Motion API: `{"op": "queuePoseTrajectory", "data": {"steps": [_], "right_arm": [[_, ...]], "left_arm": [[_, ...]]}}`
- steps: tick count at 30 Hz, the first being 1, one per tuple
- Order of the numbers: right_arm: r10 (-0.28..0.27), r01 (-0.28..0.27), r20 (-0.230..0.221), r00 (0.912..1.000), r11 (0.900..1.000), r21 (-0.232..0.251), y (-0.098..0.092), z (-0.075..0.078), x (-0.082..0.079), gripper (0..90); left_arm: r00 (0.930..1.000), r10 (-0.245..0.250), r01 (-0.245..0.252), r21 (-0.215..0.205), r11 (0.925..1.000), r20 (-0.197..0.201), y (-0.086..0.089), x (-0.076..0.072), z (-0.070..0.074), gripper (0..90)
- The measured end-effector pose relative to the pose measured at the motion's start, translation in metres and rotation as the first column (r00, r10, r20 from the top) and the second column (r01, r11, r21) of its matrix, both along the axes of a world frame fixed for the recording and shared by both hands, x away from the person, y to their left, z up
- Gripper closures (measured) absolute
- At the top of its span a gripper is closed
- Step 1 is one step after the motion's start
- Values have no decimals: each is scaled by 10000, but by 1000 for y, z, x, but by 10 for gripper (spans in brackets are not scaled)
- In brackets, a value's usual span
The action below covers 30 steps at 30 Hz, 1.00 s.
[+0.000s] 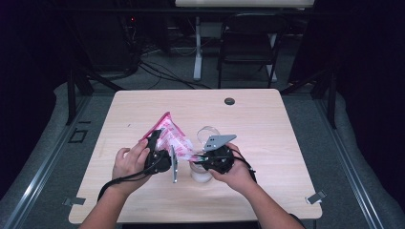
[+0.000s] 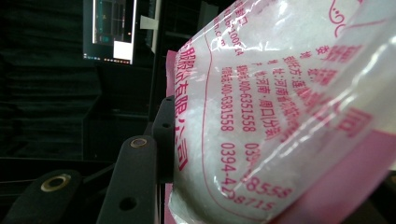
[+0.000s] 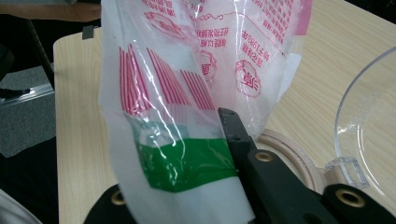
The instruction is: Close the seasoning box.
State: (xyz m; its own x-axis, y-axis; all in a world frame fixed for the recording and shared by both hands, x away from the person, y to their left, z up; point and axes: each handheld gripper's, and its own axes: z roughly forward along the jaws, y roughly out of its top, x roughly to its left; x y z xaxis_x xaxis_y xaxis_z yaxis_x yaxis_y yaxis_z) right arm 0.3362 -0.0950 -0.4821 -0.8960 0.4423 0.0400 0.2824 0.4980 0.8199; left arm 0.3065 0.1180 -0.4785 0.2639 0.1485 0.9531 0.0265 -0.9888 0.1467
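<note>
bag (image 1: 169, 136): clear plastic pouch with pink edges, pink print, a green band near one end (image 3: 182, 161)
contents: white grains, bulging against the film (image 2: 224, 140)
state: held up off the table, one end raised and tilted, the other end low
place: just left of the jar (image 1: 201, 172), its low end above the jar
jar: clear, standing upright, its hinged clear lid (image 3: 369, 135) swung open beside the rim

Table (image 1: 267, 129): pale wood, rounded corners. Small dark round cap (image 1: 229, 101) near its far edge, middle. Two metal clips at the near corners, left (image 1: 73, 201) and right (image 1: 316, 196). Beyond the table: black folding chair (image 1: 249, 45) beside a white desk leg (image 1: 197, 47), loose cables (image 1: 162, 71) across grey floor. Lit screen (image 2: 109, 30) (left gripper view, far off, detail unreadable) against dark curtain.
</note>
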Motion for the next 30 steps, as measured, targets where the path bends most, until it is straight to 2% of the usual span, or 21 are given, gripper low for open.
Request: {"op": "queuePoseTrajectory", "data": {"steps": [11,30], "right_arm": [[-72,72,-34,10000,10000,38,-4,2,1,882],[-235,235,92,9997,9997,73,-9,4,-3,882]], "left_arm": [[9996,-149,144,164,9998,251,-4,0,3,621],[9986,-384,373,291,9989,367,-9,1,8,621]]}}
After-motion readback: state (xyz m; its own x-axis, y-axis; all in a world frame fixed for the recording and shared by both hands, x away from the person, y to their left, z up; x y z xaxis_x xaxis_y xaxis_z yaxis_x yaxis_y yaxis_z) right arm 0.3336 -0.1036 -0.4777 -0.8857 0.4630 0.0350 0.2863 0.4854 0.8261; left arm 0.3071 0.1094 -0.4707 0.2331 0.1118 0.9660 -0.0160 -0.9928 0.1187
